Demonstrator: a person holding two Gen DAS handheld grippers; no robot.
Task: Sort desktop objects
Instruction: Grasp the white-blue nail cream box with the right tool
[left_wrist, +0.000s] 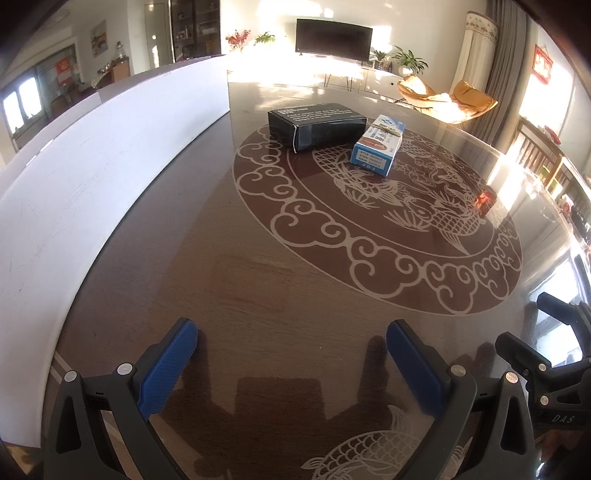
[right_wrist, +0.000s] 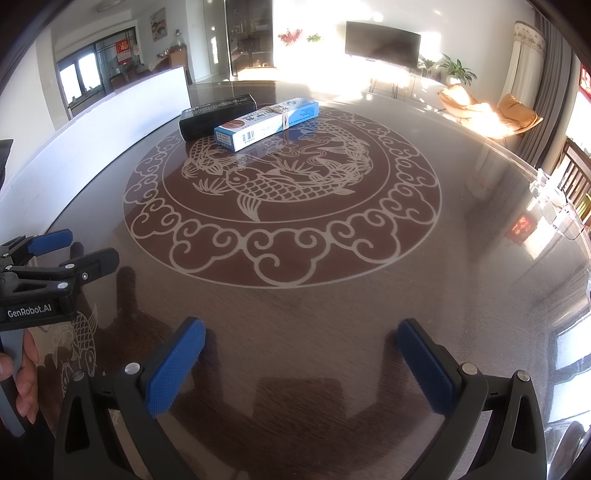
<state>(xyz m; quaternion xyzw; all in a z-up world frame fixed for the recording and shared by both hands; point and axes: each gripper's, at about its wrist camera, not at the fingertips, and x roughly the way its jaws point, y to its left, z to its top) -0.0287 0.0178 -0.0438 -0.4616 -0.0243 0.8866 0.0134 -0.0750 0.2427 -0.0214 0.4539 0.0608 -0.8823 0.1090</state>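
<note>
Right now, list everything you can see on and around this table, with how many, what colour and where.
black box: one, black, far side of table, lying flat
blue and white box: one, beside the black box, whether touching unclear
white board: one, white, along table's left edge
table: one, dark brown, pale fish medallion
television: one, black, far wall
left gripper: one, blue pads, open
right gripper: one, blue pads, open

Left black claw with blue ribbed pads (left_wrist: 291, 347): jaws spread wide, empty. Right black claw with blue ribbed pads (right_wrist: 301, 341): likewise spread, empty. A hand (right_wrist: 22, 373) grips the left claw's handle.
</note>
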